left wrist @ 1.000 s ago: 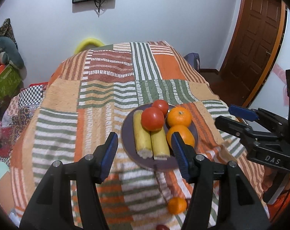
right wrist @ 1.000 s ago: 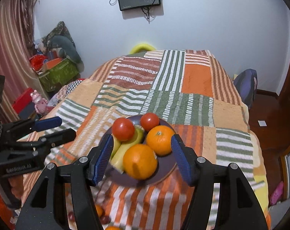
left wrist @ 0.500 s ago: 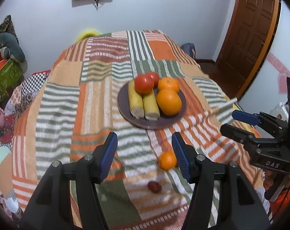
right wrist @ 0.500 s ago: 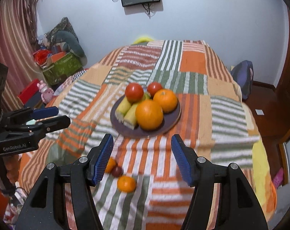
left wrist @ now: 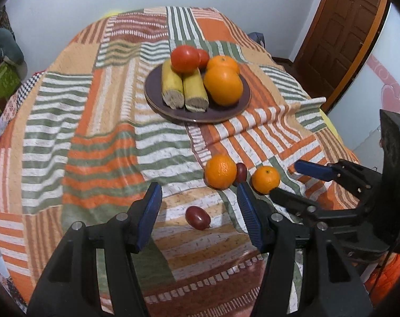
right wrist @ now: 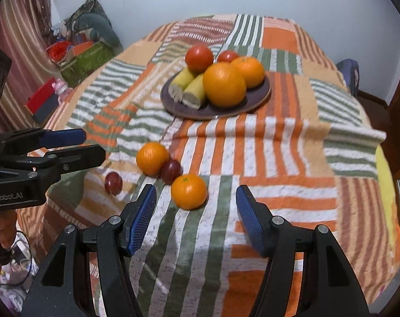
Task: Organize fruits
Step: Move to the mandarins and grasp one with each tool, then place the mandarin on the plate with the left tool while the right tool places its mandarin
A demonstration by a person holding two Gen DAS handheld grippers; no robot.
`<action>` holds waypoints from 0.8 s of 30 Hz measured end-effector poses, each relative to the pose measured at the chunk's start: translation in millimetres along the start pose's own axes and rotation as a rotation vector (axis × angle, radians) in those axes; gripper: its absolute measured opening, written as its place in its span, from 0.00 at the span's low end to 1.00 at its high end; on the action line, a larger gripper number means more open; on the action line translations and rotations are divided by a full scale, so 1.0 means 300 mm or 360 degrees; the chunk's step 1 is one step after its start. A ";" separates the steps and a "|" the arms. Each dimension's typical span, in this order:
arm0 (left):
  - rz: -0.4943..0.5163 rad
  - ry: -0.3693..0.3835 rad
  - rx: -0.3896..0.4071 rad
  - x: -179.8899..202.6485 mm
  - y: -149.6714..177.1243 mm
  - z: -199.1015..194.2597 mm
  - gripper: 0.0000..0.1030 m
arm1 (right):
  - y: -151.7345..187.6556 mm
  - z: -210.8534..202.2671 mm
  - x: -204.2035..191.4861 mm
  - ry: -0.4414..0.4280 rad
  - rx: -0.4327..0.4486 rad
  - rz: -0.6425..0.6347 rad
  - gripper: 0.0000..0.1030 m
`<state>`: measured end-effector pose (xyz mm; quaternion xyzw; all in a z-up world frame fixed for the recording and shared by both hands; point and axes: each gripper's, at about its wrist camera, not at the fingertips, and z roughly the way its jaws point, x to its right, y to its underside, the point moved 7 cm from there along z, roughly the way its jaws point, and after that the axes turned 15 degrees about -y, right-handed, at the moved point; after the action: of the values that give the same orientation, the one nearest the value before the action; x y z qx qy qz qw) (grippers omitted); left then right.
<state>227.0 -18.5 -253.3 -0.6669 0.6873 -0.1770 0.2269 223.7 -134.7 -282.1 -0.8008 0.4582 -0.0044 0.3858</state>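
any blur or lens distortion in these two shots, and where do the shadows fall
Left wrist view: fisheye bends the brown wooden door, dark vignette corners, slight softness on the striped patchwork cloth. Right wrist view: the cloth smears at the right edge; the open right gripper casts shadow near the small orange.

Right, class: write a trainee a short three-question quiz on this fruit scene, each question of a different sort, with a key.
1. True or false: the left gripper is shut on a fruit.
2. How many fruits lie loose on the patchwork cloth, off the plate?
3. Which fruit sits nearest the right gripper? A) the tomato B) the small orange C) the banana

Key
1. False: both grippers are open and empty.
2. Four: the bigger orange, the small orange, and two dark red fruits.
3. B.
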 end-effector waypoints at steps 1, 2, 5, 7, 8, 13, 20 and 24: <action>0.0008 0.0009 -0.0007 0.009 0.003 0.008 0.57 | 0.005 0.011 0.002 -0.0004 -0.0010 0.0001 0.57; 0.0022 0.0019 -0.0012 0.020 0.003 0.015 0.57 | 0.009 0.026 0.005 -0.0004 -0.0024 -0.0001 0.57; 0.0055 0.0038 -0.0014 0.049 0.000 0.032 0.56 | 0.012 0.051 0.011 -0.0002 -0.0048 -0.0014 0.48; 0.0075 0.0046 -0.0017 0.069 -0.006 0.046 0.52 | 0.016 0.061 0.012 -0.0023 -0.0063 -0.0018 0.36; 0.0083 0.0051 -0.0023 0.077 -0.008 0.054 0.48 | 0.016 0.062 0.012 -0.0035 -0.0056 -0.0021 0.36; 0.0095 0.0061 -0.0054 0.109 -0.024 0.098 0.39 | 0.013 0.048 0.015 -0.0058 -0.0030 -0.0015 0.31; 0.0070 0.0029 -0.0031 0.109 -0.048 0.128 0.28 | -0.006 -0.008 0.046 -0.0044 0.0039 0.0012 0.31; 0.0071 0.0032 -0.0027 0.106 -0.048 0.128 0.28 | -0.025 -0.026 0.059 -0.0028 0.0066 0.0021 0.31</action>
<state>260.0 -48.7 -280.0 -0.6516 0.7057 -0.1728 0.2181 236.5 -150.3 -278.2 -0.7895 0.4597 -0.0043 0.4065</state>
